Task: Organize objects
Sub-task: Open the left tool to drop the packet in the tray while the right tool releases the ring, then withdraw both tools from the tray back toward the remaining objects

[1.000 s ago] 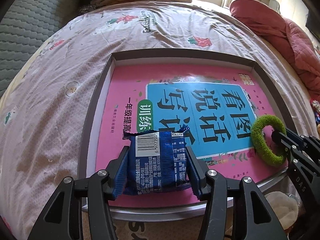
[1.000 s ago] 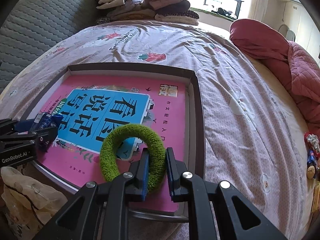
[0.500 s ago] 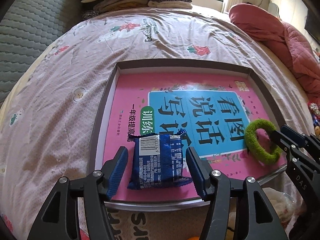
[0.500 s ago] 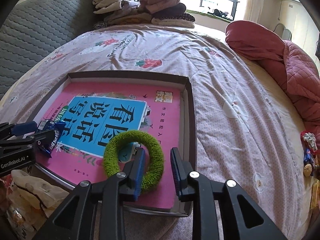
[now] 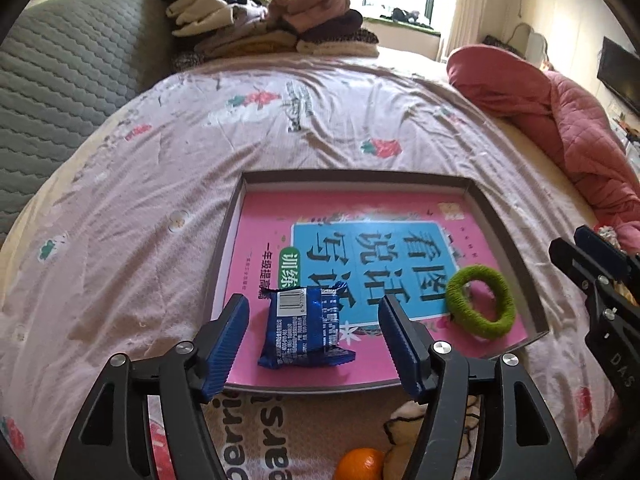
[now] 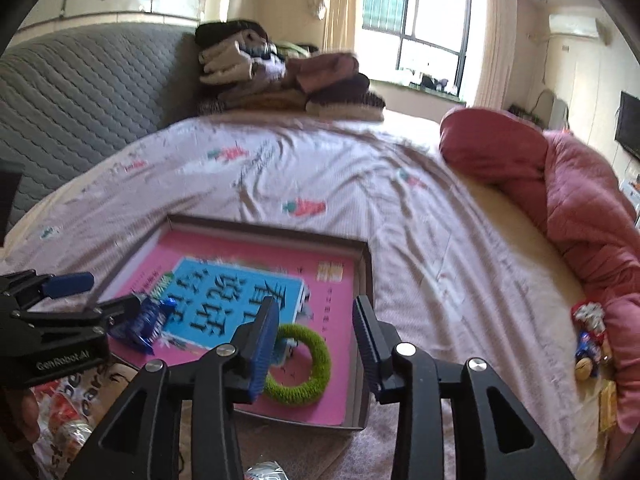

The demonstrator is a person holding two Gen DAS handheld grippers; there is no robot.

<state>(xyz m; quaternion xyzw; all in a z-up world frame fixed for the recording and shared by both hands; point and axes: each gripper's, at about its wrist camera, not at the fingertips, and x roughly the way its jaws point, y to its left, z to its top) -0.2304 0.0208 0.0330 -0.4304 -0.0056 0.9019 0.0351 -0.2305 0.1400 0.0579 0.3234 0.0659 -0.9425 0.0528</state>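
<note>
Lying flat on the pink workbook [image 5: 280, 216] at the lower middle of the left wrist view, the blue snack packet [image 5: 305, 328] sat inside the shallow tray [image 5: 505, 227] on the bed [image 5: 280, 128]. At the lower right of that frame the green hair ring [image 5: 480, 301] also rested on the workbook, near the tray's right wall. The left gripper [image 5: 314, 338] hung above the packet with its jaws spread wide; they had just been opening, and the packet lay between them untouched. The right gripper [image 6: 316, 346] had likewise just been opening, its jaws parted, the ring showing below and between them without contact.

Both items looked delivered, so the risk lay in the withdrawal. The left blue pads [image 5: 224, 344] stood close to the packet's crinkled edges, and a sideways pull could have snagged the wrapper and dragged it toward the near rim. The fuzzy ring might have caught on a ribbed pad and lifted. An orange [image 5: 359, 465] and a printed bag [image 5: 256, 420] crowded the bottom of the frame, so a low retreat could have knocked them.
</note>
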